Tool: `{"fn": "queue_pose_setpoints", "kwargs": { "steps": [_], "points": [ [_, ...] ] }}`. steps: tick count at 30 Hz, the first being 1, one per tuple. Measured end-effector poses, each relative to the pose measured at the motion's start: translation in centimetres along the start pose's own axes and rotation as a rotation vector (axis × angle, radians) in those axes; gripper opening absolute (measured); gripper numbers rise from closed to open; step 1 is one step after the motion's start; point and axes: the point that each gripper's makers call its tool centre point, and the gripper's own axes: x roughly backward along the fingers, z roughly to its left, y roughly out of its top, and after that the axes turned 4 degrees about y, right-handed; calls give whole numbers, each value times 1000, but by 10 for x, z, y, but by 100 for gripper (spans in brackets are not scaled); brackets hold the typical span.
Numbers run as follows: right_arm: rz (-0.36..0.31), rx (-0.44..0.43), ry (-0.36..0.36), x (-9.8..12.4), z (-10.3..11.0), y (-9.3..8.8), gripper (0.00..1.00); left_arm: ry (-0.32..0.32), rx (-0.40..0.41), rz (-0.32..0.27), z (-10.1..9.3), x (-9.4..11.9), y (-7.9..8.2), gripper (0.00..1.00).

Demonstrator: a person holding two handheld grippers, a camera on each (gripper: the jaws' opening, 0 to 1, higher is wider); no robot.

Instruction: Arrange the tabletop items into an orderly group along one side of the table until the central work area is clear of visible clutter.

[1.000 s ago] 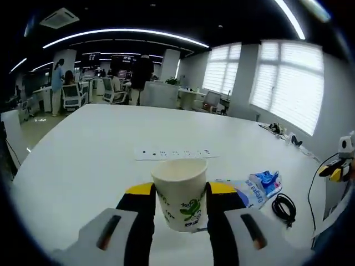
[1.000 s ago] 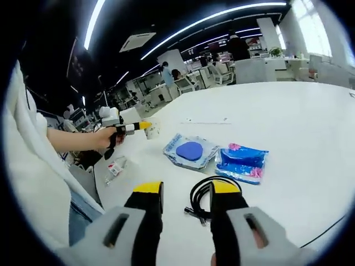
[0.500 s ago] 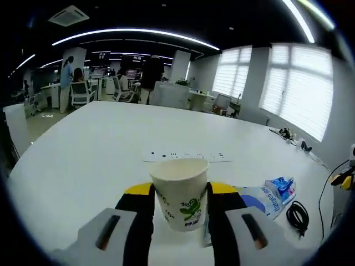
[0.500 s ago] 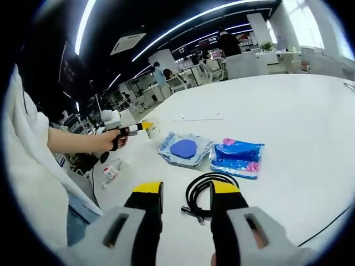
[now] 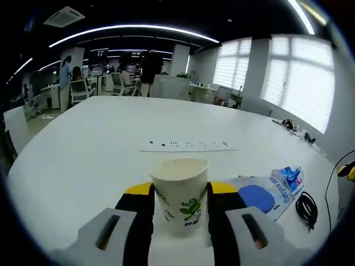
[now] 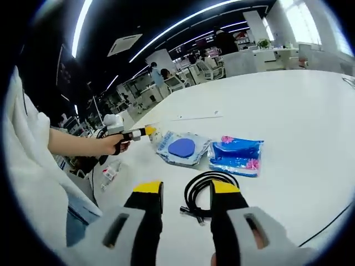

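The left gripper [image 5: 179, 195] is squeezing a white paper cup with a green leaf print [image 5: 180, 195] between its jaws, while the right gripper [image 6: 186, 197] is sitting open just near the coiled black cable [image 6: 206, 188].

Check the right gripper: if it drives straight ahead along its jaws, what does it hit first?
Most likely the coiled black cable, lying on the white table just beyond the right gripper, between its open jaws. The blue packet lies further on. Depth is uncertain through the fisheye.
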Motion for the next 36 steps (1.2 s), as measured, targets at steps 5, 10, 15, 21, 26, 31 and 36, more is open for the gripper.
{"fn": "queue_pose_setpoints", "kwargs": {
  "steps": [5, 10, 15, 21, 26, 31, 36],
  "points": [
    [-7, 1, 5, -2, 1, 4, 31, -2, 9, -19, -1, 2, 2, 37],
    [-7, 2, 16, -6, 1, 6, 31, -6, -15, -9, -3, 4, 0, 37],
    [-7, 1, 26, -9, 3, 5, 31, -10, -31, 5, -6, 10, -6, 37],
    [-8, -1, 33, -9, 5, 2, 31, -1, -37, 32, -5, 12, -11, 37],
    [-8, -4, 31, -7, 5, 0, 32, 3, -33, 50, -6, 14, -17, 38],
    [-7, -11, 27, -6, 3, -2, 32, 7, -32, 61, -4, 14, -19, 38],
    [-5, -9, 31, -8, 4, -2, 32, 17, -11, 73, -1, 15, -21, 49]
  ]
}}
